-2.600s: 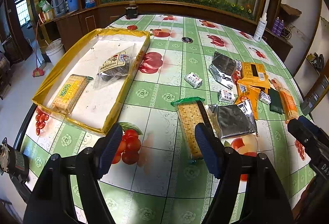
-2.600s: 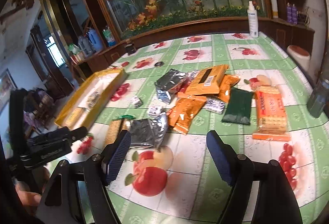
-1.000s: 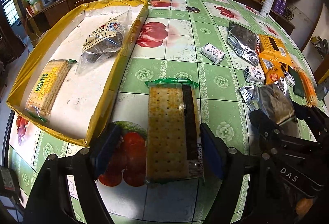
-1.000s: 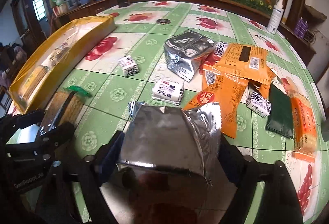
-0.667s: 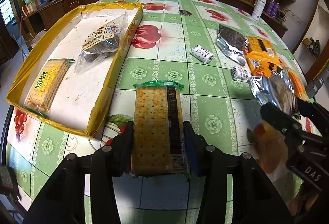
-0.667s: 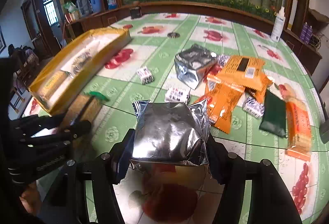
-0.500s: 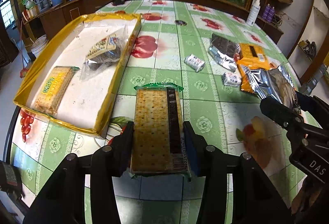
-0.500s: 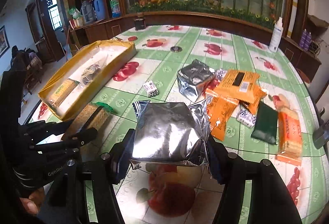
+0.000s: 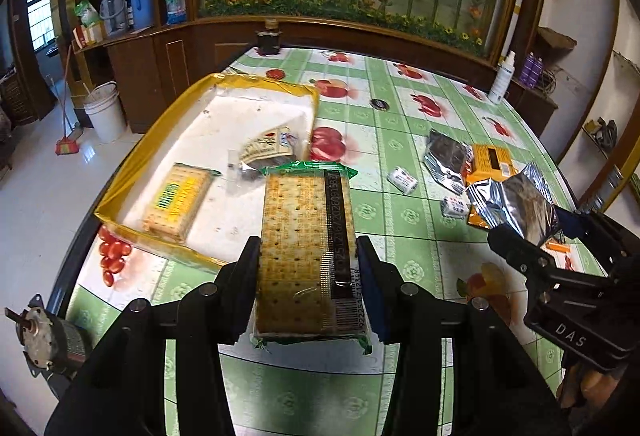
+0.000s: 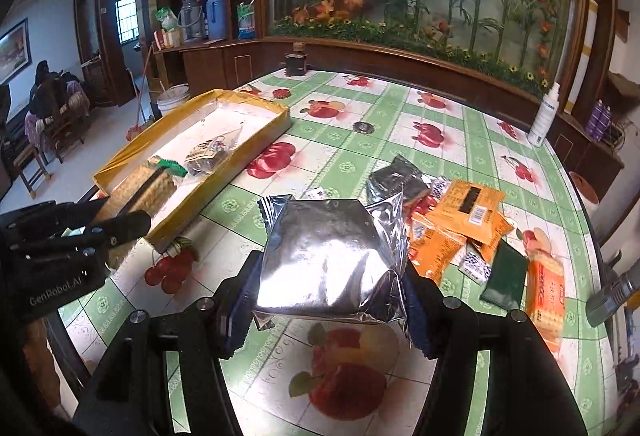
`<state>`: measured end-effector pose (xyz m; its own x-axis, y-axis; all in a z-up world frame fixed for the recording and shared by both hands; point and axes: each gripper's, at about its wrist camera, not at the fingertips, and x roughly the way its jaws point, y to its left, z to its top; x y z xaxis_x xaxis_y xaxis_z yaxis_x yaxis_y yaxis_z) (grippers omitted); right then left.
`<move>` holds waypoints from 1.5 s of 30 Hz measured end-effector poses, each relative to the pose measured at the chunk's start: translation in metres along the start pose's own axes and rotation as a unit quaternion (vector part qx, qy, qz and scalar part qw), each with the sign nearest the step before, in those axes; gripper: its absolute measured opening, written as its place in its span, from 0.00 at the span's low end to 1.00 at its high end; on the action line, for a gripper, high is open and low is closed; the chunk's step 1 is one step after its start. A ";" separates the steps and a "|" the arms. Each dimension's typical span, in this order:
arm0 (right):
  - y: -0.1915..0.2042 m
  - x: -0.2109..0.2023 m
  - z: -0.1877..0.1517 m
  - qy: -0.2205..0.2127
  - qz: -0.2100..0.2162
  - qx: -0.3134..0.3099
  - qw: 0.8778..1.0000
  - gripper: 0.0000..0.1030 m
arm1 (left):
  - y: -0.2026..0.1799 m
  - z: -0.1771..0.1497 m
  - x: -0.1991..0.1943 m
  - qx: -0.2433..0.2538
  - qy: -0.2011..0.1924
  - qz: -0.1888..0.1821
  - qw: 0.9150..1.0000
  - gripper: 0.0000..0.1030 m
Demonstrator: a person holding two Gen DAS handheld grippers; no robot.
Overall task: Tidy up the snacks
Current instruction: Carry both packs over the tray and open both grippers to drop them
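My left gripper (image 9: 308,288) is shut on a green-edged cracker pack (image 9: 306,248) and holds it above the table beside the yellow tray (image 9: 132,171). The tray holds a yellow cracker pack (image 9: 176,201) and a clear bag of dark snacks (image 9: 266,151). My right gripper (image 10: 328,300) is shut on a silver foil pouch (image 10: 332,260), lifted over the table; it also shows in the left wrist view (image 9: 520,203). The left gripper with its crackers shows at the left of the right wrist view (image 10: 132,199).
Loose snacks lie at the table's right: a silver pouch (image 10: 396,179), orange packs (image 10: 464,211), a dark green pack (image 10: 504,276), an orange cracker pack (image 10: 544,292) and small white sweets (image 9: 402,179). A white bottle (image 10: 544,115) and a dark jar (image 10: 296,63) stand at the far edge.
Both grippers closed on their packs and lifted them off the table. The left one has risen and moved toward the tray with the crackers; the right one has risen with the silver pouch.
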<state>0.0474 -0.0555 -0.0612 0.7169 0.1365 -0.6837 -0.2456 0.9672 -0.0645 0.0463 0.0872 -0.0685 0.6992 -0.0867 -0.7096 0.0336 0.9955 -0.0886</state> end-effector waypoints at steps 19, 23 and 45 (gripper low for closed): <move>0.062 0.027 0.037 -0.013 0.037 -0.069 0.997 0.63 | 0.068 0.012 0.015 -0.058 -0.004 0.050 0.997 0.43; 0.079 0.043 0.049 -0.011 0.082 -0.068 0.994 0.63 | 0.085 0.014 0.024 -0.070 0.004 0.062 0.996 0.43; 0.102 0.182 0.141 0.015 0.147 -0.030 0.989 0.63 | 0.078 0.030 0.078 -0.045 0.055 0.051 0.996 0.43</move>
<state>0.2446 0.0979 -0.0895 0.5888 0.4029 -0.7007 -0.4799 0.8718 0.0980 0.1249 0.1597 -0.1098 0.6133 0.0059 -0.7898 -0.1014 0.9923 -0.0714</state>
